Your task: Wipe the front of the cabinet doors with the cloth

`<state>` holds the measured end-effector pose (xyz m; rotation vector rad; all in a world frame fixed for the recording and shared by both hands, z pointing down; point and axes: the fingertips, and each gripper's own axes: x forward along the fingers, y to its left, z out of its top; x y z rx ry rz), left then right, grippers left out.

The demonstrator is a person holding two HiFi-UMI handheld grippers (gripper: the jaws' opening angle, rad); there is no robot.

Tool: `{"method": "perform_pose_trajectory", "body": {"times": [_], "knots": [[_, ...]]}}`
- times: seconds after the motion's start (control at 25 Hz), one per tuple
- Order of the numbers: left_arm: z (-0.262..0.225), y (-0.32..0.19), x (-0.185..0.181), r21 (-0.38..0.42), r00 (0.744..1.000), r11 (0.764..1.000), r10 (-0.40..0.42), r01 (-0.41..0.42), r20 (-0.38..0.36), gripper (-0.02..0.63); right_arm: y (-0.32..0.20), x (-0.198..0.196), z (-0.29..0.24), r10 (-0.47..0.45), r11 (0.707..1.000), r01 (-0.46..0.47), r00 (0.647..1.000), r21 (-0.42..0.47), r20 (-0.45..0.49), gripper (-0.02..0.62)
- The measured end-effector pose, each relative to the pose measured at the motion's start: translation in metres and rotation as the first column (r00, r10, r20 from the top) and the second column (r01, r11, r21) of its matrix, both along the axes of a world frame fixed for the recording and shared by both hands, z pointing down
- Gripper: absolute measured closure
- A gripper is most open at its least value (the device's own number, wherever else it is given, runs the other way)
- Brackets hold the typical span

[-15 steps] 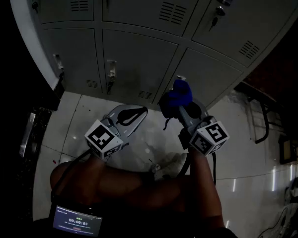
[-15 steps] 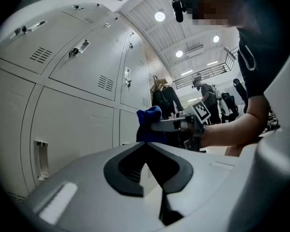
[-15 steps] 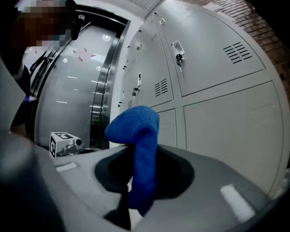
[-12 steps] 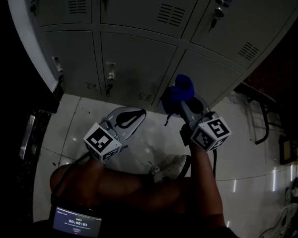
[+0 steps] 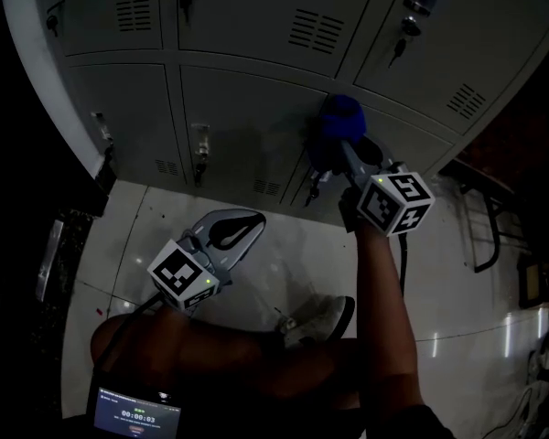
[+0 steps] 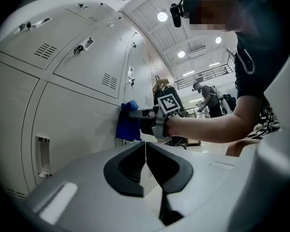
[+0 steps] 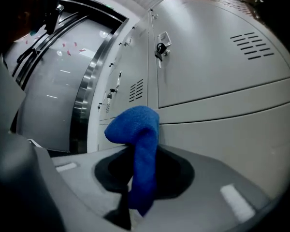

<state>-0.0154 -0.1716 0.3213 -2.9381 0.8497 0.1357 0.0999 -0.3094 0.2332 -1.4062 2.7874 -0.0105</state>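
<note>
Fingers (image 7: 176, 174) on right gripper (image 7: 143, 154) pinch the cloth (image 7: 133, 122), left gripper (image 6: 145, 153) closed empty; rubbing the cabinet doors (image 5: 247, 108) could yank it loose.

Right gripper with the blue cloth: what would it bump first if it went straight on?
The blue cloth in the right gripper would meet the grey cabinet door first. In the left gripper view it looks right at the door, maybe touching; I can't tell.

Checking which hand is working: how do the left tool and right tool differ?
The right tool is shut on the blue cloth; the left tool is shut on nothing. The right tool is up at the cabinet doors; the left tool hangs lower, back from them. Both carry a marker cube.
</note>
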Motion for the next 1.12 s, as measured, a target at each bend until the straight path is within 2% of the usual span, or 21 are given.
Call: {"method": "perform_pose_trajectory", "body": {"times": [0.28, 0.76, 0.92, 1.12], "knots": [[0.003, -0.002, -0.002, -0.001, 1.000, 1.000, -0.002, 0.002, 0.002, 0.595, -0.017, 0.028, 0.005, 0.084, 0.996, -0.083, 0.996, -0.020, 0.041, 0.522], [0.011, -0.003, -0.002, -0.016, 1.000, 1.000, -0.007, 0.007, 0.024, 0.595, -0.008, 0.104, -0.001, 0.199, 0.980, -0.199, 0.980, 0.005, 0.021, 0.522], [0.013, -0.004, -0.003, -0.016, 0.999, 1.000, -0.013, 0.014, 0.034, 0.595, -0.004, 0.138, 0.001, 0.257, 0.966, -0.257, 0.966, 0.002, 0.031, 0.522], [0.013, -0.005, -0.006, -0.018, 0.999, 1.000, -0.021, 0.022, 0.040, 0.595, 0.004, 0.190, 0.006, 0.370, 0.929, -0.370, 0.925, -0.014, 0.091, 0.522]]}}
